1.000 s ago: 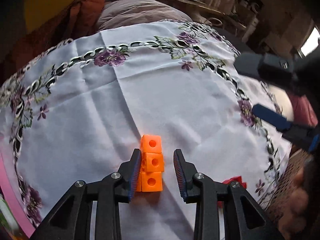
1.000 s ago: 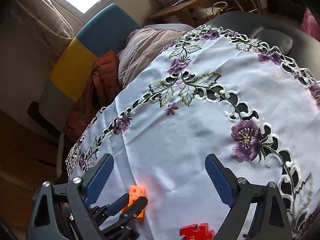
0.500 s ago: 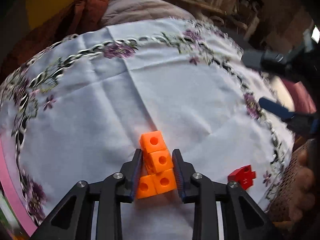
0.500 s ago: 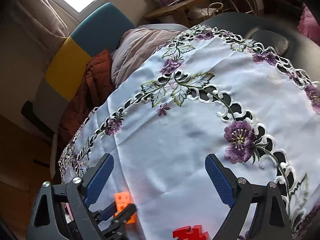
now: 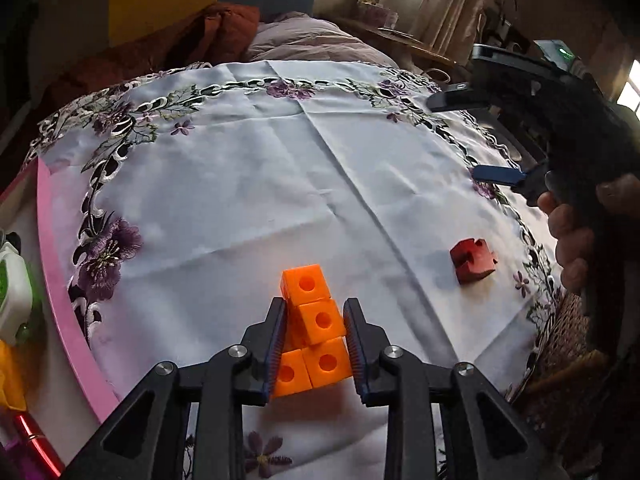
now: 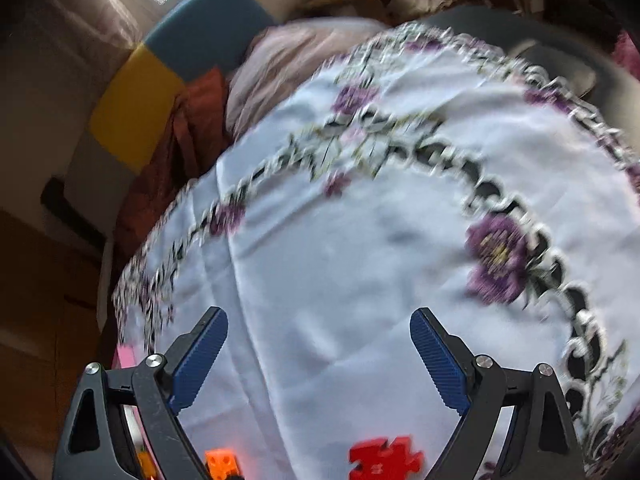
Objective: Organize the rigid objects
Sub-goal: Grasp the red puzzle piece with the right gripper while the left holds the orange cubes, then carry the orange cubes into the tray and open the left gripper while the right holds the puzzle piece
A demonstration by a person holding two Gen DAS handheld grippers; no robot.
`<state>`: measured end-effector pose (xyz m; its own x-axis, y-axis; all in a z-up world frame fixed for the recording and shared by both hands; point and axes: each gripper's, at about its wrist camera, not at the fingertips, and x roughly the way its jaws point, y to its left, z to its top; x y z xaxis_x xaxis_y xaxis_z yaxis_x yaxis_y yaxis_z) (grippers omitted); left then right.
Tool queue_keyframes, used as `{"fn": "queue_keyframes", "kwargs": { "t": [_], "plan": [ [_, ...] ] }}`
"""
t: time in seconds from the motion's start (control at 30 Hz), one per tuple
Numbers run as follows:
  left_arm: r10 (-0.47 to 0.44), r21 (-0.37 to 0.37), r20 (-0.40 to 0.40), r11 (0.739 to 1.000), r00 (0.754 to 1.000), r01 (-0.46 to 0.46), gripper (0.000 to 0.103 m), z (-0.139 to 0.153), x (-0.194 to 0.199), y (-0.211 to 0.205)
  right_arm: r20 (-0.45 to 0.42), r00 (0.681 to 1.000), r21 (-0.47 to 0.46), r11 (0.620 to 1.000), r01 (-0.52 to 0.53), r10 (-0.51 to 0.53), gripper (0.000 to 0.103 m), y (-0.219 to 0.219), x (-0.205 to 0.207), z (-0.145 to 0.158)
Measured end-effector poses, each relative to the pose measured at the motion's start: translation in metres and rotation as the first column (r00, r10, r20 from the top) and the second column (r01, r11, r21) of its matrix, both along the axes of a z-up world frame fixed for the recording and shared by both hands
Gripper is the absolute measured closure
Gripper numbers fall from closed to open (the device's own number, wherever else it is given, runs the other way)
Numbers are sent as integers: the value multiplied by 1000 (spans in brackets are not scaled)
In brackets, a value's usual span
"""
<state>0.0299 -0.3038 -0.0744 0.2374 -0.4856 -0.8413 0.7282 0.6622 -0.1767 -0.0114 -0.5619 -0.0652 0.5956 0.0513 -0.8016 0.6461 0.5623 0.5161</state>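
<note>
My left gripper (image 5: 314, 322) is shut on an orange piece of joined cubes with round holes (image 5: 310, 330) and holds it a little above the white flowered tablecloth (image 5: 256, 184). A red puzzle-shaped block (image 5: 474, 266) lies on the cloth to the right; it also shows in the blurred right wrist view (image 6: 384, 460). My right gripper (image 6: 318, 338) is open and empty above the cloth. In the left wrist view it shows (image 5: 476, 136) at the far right, held by a hand. The orange piece shows at the bottom of the right wrist view (image 6: 222, 464).
A pink tray edge (image 5: 60, 280) runs along the cloth's left side, with a white-green toy (image 5: 14, 292) and a red tube (image 5: 38, 446) beyond it. Cushions and a yellow-blue chair (image 6: 168, 64) stand behind the table. A wicker surface (image 5: 560, 344) lies at the right.
My left gripper closed on the orange cubes and lifted them, tilting the piece. The right gripper swung over the cloth, its view now blurred, with the red block nearer its centre.
</note>
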Motion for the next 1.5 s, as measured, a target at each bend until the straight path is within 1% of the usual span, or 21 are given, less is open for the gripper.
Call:
{"fn": "queue_keyframes", "kwargs": {
  "t": [0.03, 0.1, 0.17, 0.2, 0.27, 0.3, 0.43, 0.5, 0.57, 0.63, 0.8, 0.87, 0.9, 0.93, 1.03, 1.07, 1.1, 1.2, 1.3, 1.37, 1.5],
  "plan": [
    [-2, -3, 0, 1000, 1000, 2, 74, -1, 1, 0, -12, 1000, 1, 1000, -27, 27, 10, 3, 2, 0],
    [-2, -13, -12, 1000, 1000, 2, 74, -3, 4, 0, -45, 991, -14, 992, -126, 125, 10, 15, 8, 5],
    [11, -27, -30, 1000, 999, -12, 73, -4, 7, 1, -83, 969, -44, 971, -237, 232, 9, 26, 12, 15],
    [14, -29, -34, 999, 999, -15, 73, -5, 7, 1, -105, 956, -55, 959, -279, 272, 7, 30, 12, 18],
    [14, -37, -37, 999, 999, -15, 73, -5, 7, 3, -172, 917, -77, 924, -376, 359, 3, 39, 10, 23],
    [14, -39, -39, 999, 999, -16, 73, -5, 8, 3, -225, 886, -76, 899, -431, 406, 2, 45, 7, 22],
    [23, -60, -57, 998, 998, -26, 73, -6, 10, 5, -353, 807, -79, 845, -529, 473, 2, 58, -3, 12],
    [27, -69, -66, 997, 997, -32, 73, -6, 11, 6, -384, 787, -69, 834, -547, 484, 3, 60, -6, 6],
    [30, -73, -72, 997, 997, -35, 73, -6, 12, 7, -407, 778, -67, 834, -548, 478, 3, 61, -7, 2],
    [32, -76, -75, 996, 997, -38, 73, -6, 12, 8, -430, 768, -58, 835, -547, 474, 7, 63, -6, -3],
    [35, -82, -80, 996, 996, -42, 73, -7, 12, 10, -504, 725, -22, 832, -554, 470, 21, 65, -5, -19],
    [37, -86, -82, 995, 996, -44, 73, -7, 12, 11, -520, 709, -1, 830, -558, 476, 34, 66, -7, -26],
    [37, -87, -83, 995, 996, -44, 73, -7, 12, 12, -530, 697, 6, 824, -566, 483, 52, 67, -7, -30],
    [36, -89, -82, 995, 996, -44, 73, -7, 12, 12, -537, 693, -6, 819, -573, 481, 54, 68, -8, -30],
    [35, -93, -83, 995, 996, -43, 73, -7, 11, 13, -503, 704, -60, 793, -607, 501, 54, 75, -7, -19],
    [36, -96, -84, 994, 996, -44, 73, -7, 11, 14, -494, 710, -92, 782, -617, 502, 54, 78, -5, -13],
    [38, -97, -84, 994, 996, -46, 73, -7, 11, 14, -475, 723, -123, 775, -619, 502, 54, 79, -3, -7],
    [50, -99, -77, 993, 996, -58, 73, -6, 9, 14, -384, 782, -186, 789, -586, 490, 54, 80, 5, 8],
    [50, -93, -63, 994, 997, -56, 73, -6, 7, 13, -324, 825, -234, 806, -544, 463, 53, 83, 19, 14],
    [53, -92, -54, 994, 997, -58, 73, -5, 6, 13, -291, 841, -242, 815, -526, 456, 53, 89, 34, 11],
    [54, -88, -36, 995, 998, -57, 75, -2, 3, 13, -297, 854, -270, 820, -505, 428, 53, 94, 46, -10]
  ]
}}
